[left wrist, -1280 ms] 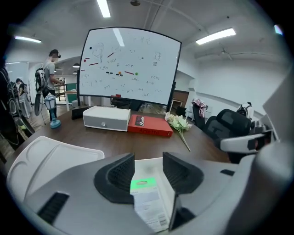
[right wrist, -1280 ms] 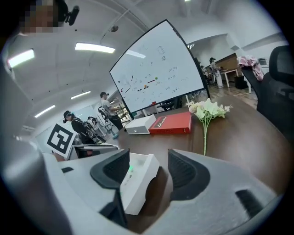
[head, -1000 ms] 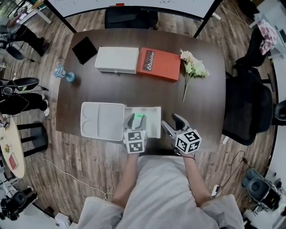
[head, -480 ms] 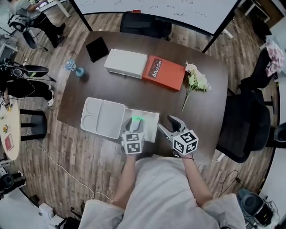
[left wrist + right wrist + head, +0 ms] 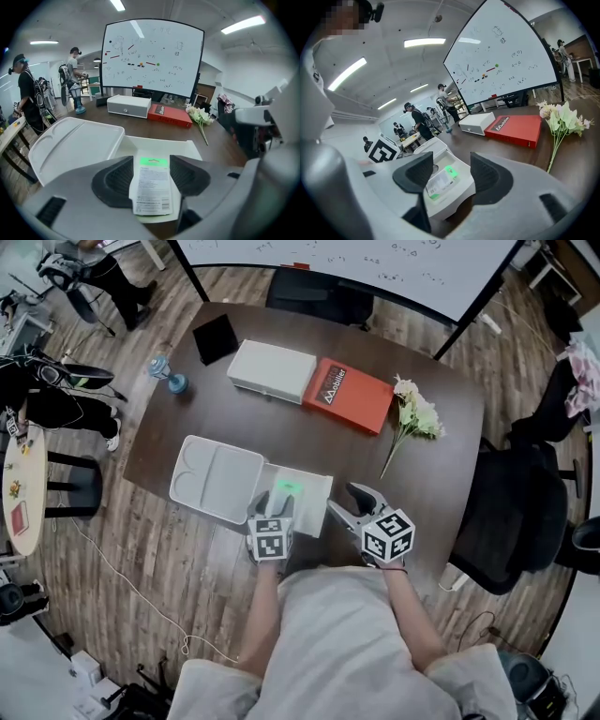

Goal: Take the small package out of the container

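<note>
Small flat white package with a green header strip point(image 5: 152, 183) lies flat in the base of the shallow white plastic container point(image 5: 322, 486), green end pointing away from the person. Not lifted yet.

The container sits at the near edge of the dark brown wooden table point(image 5: 309, 442). Its hinged white lid point(image 5: 217, 481) is thrown open flat to the left, so the package is exposed from above.

Left gripper point(image 5: 273, 503) is tipped down over the base, with the package showing in the gap between its two dark ribbed pads point(image 5: 117, 180). Its jaws stand apart and have just been opening wider. The pads sit either side of the package without pressing it, so nothing is clamped. Judgement: the widening is to clear the package's width before closing on its long edges, so the step in hand is lining up the grasp.

Right gripper point(image 5: 349, 505) hangs just off the container's right side, above the table, jaws apart and empty, aimed across at the container. It is probably parked there to steady the base if it slides.

Risk: the package is thin and lies flat on the container floor, so the pads may skate over it or catch the wall.

Farther back, well apart from the work, a white rectangular box point(image 5: 272, 371) lies right beside a red flat box point(image 5: 347, 397), with a bunch of pale flowers point(image 5: 412, 409) to the right.
</note>
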Motion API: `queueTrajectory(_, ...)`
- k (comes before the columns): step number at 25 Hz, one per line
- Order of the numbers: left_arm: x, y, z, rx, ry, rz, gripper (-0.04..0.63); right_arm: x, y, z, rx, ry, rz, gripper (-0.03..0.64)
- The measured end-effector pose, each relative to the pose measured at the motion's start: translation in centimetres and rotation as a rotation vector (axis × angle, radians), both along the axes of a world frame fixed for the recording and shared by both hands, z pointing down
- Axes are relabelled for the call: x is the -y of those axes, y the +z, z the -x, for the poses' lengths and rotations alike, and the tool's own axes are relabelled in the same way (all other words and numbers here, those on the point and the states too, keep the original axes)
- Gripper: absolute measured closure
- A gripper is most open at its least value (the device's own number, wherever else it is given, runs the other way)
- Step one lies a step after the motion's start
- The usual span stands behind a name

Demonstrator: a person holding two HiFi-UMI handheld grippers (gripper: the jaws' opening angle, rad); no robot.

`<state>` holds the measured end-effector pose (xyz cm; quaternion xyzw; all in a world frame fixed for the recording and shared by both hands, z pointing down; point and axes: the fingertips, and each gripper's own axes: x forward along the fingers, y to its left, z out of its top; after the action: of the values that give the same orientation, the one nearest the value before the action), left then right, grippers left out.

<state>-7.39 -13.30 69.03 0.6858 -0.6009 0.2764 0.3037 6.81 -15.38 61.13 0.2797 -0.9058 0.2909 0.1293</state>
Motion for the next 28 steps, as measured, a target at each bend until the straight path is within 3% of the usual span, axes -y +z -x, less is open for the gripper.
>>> queueTrajectory(5, -0.2, 0.6, -0.3, 0.008, 0.026, 0.032, 0.346, 0.0, 0.2, -0.1, -0.002, -0.025, 0.009, 0.367)
queueTrajectory(11, -0.3, 2.4, -1.2, 0.035, 0.116, 0.098, 0.334, 0.4, 0.5, 0.4, 0.008, -0.028, 0.024, 0.37)
queueTrajectory(19, 0.3, 4.2, -1.3, 0.022, 0.114, 0.181, 0.319, 0.8, 1.1, -0.1, 0.01, -0.035, 0.048, 0.373)
queueTrajectory(28, 0.2, 5.6, -1.7, 0.064, 0.145, 0.305, 0.296, 2.2, 1.5, -0.8, 0.019, -0.013, 0.064, 0.374)
